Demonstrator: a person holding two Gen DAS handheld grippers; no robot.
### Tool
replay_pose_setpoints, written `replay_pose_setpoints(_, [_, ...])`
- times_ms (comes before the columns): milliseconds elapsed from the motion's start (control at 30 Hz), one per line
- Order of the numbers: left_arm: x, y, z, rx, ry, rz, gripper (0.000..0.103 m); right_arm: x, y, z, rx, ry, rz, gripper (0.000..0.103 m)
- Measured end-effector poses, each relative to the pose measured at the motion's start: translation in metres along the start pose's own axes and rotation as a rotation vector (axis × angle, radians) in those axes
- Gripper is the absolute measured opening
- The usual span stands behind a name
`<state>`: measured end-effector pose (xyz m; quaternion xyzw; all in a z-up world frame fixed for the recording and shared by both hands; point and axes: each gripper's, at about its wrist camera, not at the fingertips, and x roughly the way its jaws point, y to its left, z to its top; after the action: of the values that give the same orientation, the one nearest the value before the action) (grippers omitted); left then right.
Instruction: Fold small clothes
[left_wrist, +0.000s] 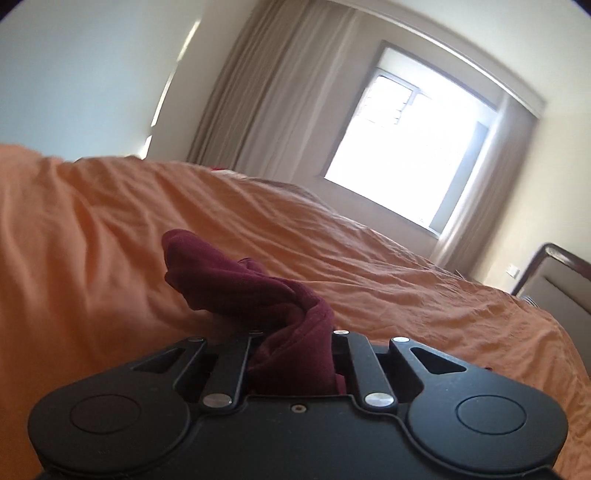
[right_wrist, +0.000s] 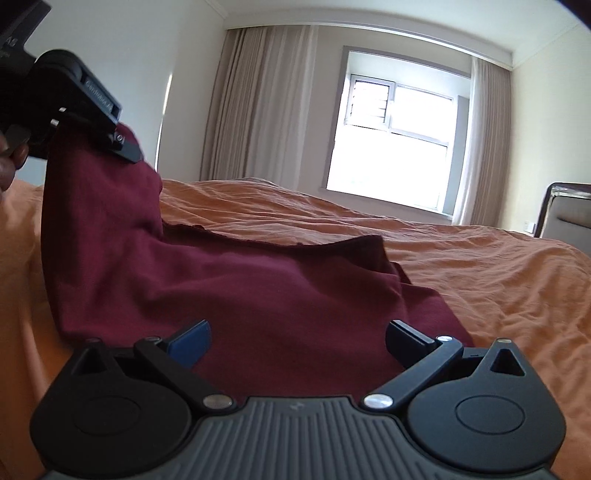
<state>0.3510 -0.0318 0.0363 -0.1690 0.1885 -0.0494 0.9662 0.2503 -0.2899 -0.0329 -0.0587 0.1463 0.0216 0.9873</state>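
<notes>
A dark red garment (right_wrist: 258, 295) lies partly on the orange bed (right_wrist: 480, 266). My left gripper (left_wrist: 295, 354) is shut on a bunched edge of the garment (left_wrist: 236, 280), which rises between its fingers. In the right wrist view the left gripper (right_wrist: 88, 125) shows at upper left, holding one corner of the cloth lifted above the bed. My right gripper (right_wrist: 297, 343) is open, its blue left pad (right_wrist: 190, 341) and dark right pad (right_wrist: 406, 341) set apart just over the near edge of the garment, holding nothing.
The wrinkled orange bedspread (left_wrist: 110, 240) fills the lower half of both views. A bright window (right_wrist: 399, 129) with beige curtains (right_wrist: 258, 103) is behind. A dark-framed headboard (right_wrist: 565, 214) stands at the right edge.
</notes>
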Motion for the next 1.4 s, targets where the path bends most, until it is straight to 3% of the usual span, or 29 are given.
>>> replay_pose_setpoints(167, [0.0, -0.068, 0.005, 0.25, 0.042, -0.153, 0.013, -0.048, -0.025, -0.015, -0.01, -0.009, -0.075, 0.103])
replay_pose_setpoints(267, [-0.003, -0.115, -0.011, 0.398, 0.066, -0.263, 0.013, -0.072, -0.037, -0.026, -0.005, -0.002, -0.11, 0.103])
replay_pose_setpoints(367, [0.0, -0.152, -0.038, 0.497, 0.142, -0.357, 0.013, -0.096, -0.049, -0.036, 0.008, -0.006, -0.124, 0.103])
replay_pose_setpoints(467, [0.006, -0.174, -0.071, 0.586, 0.236, -0.406, 0.014, -0.114, -0.056, -0.046, 0.023, 0.005, -0.141, 0.103])
replay_pose_setpoints(533, [0.012, -0.18, -0.09, 0.64, 0.265, -0.394, 0.015, -0.123, -0.06, -0.053, 0.026, 0.011, -0.146, 0.103])
replay_pose_setpoints(900, [0.018, -0.155, -0.089, 0.517, 0.317, -0.436, 0.024, -0.119, -0.086, -0.069, 0.187, 0.088, -0.176, 0.103])
replay_pose_setpoints(1200, [0.003, -0.132, -0.094, 0.386, 0.368, -0.535, 0.054, -0.119, -0.092, -0.067, 0.228, 0.099, -0.201, 0.103])
replay_pose_setpoints(1400, [-0.011, -0.118, -0.088, 0.329, 0.356, -0.512, 0.078, -0.117, -0.092, -0.066, 0.258, 0.103, -0.207, 0.103])
